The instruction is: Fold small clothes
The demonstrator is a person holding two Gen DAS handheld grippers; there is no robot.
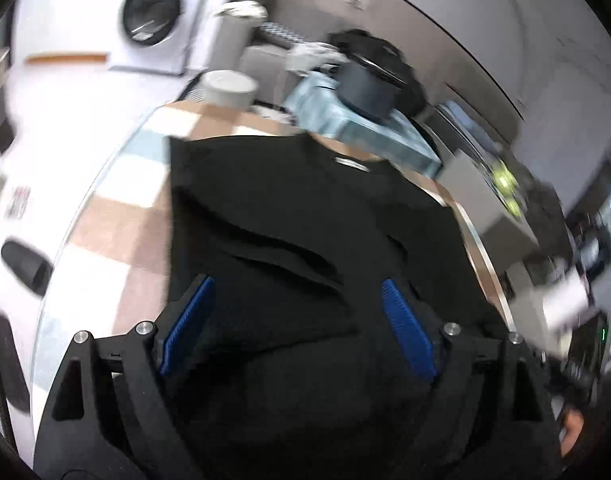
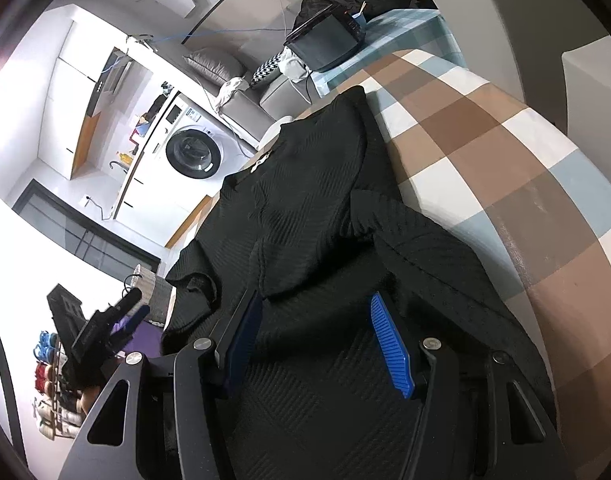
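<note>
Left gripper (image 1: 297, 292) hovering with jaws spread over blurred black garment (image 1: 289, 216); right gripper (image 2: 317, 308) gaping too, fingertips hidden under folds.

The left wrist view is smeared by motion: the washer (image 1: 157, 12), the pale pot (image 1: 229, 88) and the shelves (image 1: 585, 240) at far right are streaks, and the red print (image 1: 19, 202) on the white surface at left cannot be read. The black garment (image 1: 305, 248) runs under the left gripper (image 1: 299, 320), so its near hem is hidden. In the right wrist view the garment's near part lies behind the right gripper (image 2: 317, 340), and whether cloth is pinched between its pads cannot be told. The bed (image 2: 505, 160) is cut off at right. Spools (image 2: 45, 364) at near left are too small to identify.
</note>
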